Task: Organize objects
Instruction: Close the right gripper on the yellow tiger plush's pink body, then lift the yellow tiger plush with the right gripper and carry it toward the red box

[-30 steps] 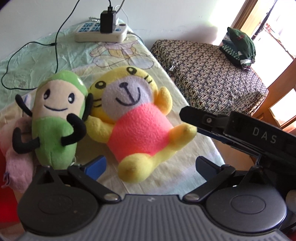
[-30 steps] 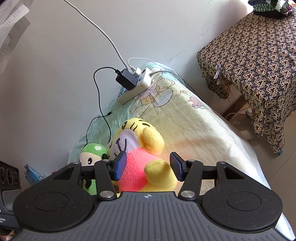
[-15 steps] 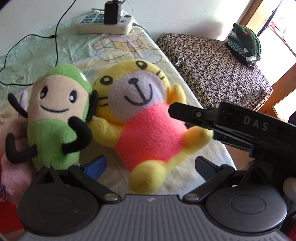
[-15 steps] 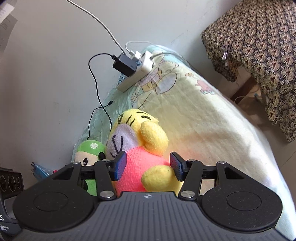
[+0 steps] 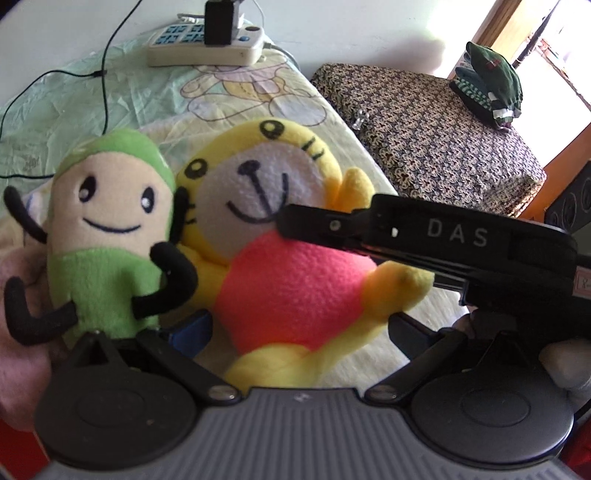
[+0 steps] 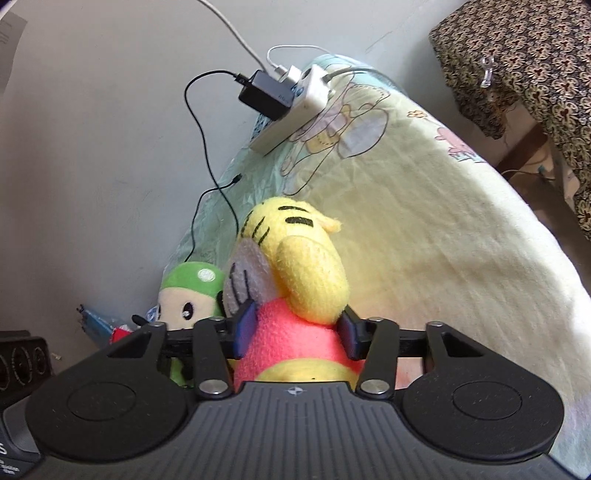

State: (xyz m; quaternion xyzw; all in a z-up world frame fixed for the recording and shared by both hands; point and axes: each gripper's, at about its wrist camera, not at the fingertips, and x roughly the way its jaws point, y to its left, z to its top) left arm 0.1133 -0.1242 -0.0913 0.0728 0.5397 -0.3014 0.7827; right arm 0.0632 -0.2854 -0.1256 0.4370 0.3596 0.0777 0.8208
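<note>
On the bed sheet (image 6: pixel 424 229), the right gripper (image 6: pixel 295 328) has now closed in around the yellow toy's (image 5: pixel 280 258) pink belly, ready to lift; the left gripper (image 5: pixel 295 328) waits wide open.

Place: a home, most likely a bedroom.
Bed: a bed (image 6: pixel 424 229) covered with a pale yellow-green sheet printed with cartoon figures, set against a plain white wall (image 6: pixel 92 129).
Toys: two soft toys on the bed, a green plush (image 5: pixel 107 236) and a yellow plush (image 5: pixel 280 258) in a pink top.
Power: a white power strip (image 5: pixel 205 48) lying on the bed with a black charger (image 5: pixel 219 18) plugged in and a thin black cable (image 6: pixel 199 147) trailing.
Furniture: a neighbouring piece draped in brown patterned cloth (image 5: pixel 432 136), with folded clothes (image 5: pixel 491 83) stacked on it.
Light: bright daylight by a wooden frame (image 5: pixel 498 26).
</note>
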